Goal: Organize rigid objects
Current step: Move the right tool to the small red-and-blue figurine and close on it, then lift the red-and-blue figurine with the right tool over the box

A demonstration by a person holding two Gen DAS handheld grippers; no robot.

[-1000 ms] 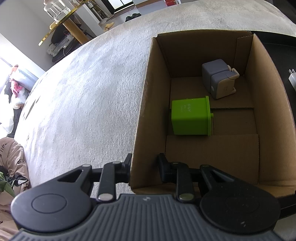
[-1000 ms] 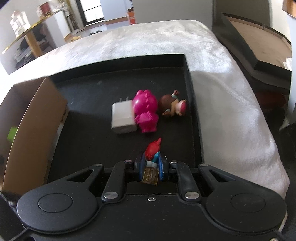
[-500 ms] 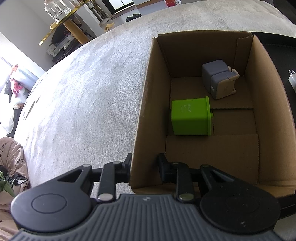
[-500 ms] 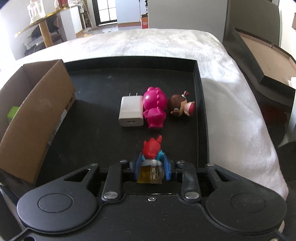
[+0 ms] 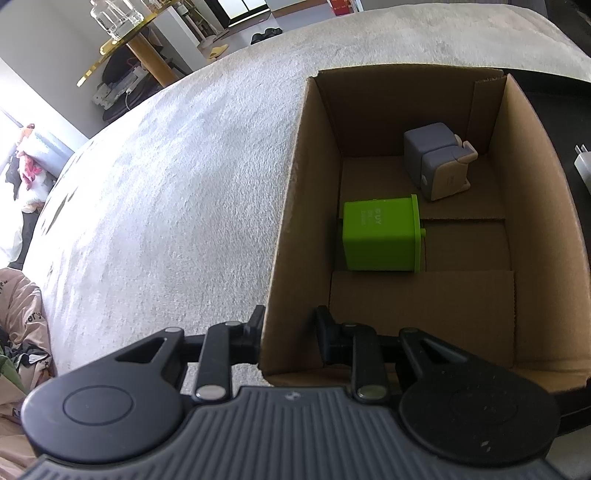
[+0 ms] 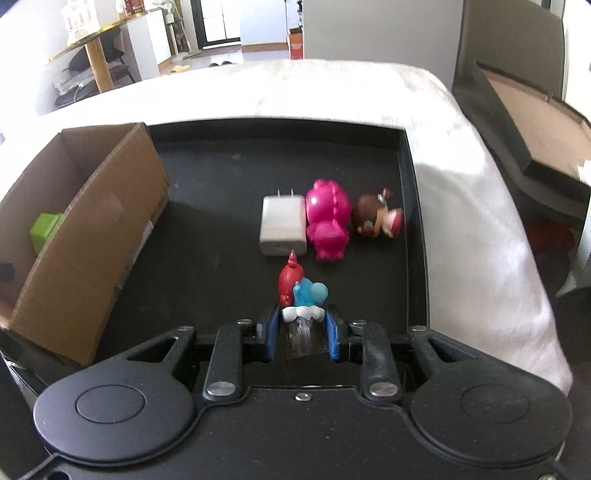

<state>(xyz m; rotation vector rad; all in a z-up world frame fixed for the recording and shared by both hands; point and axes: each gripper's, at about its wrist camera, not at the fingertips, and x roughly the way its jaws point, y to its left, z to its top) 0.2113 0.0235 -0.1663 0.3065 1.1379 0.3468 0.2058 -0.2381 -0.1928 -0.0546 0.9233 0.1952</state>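
My left gripper straddles the near left wall of an open cardboard box, one finger outside, one inside; whether the pads press the wall is not clear. Inside the box lie a green cube and a grey cube charger. My right gripper is shut on a red and blue figurine on a clear base, held over a black tray. On the tray lie a white plug charger, a pink figure and a brown-haired doll. The box stands at the tray's left.
The tray and box rest on a white fuzzy cloth. A second dark tray with a brown floor stands off to the right. A gold-edged table with glassware stands behind.
The right gripper has turned and lifted with the figurine, so the box has come further into view on the left. The left gripper has not moved.
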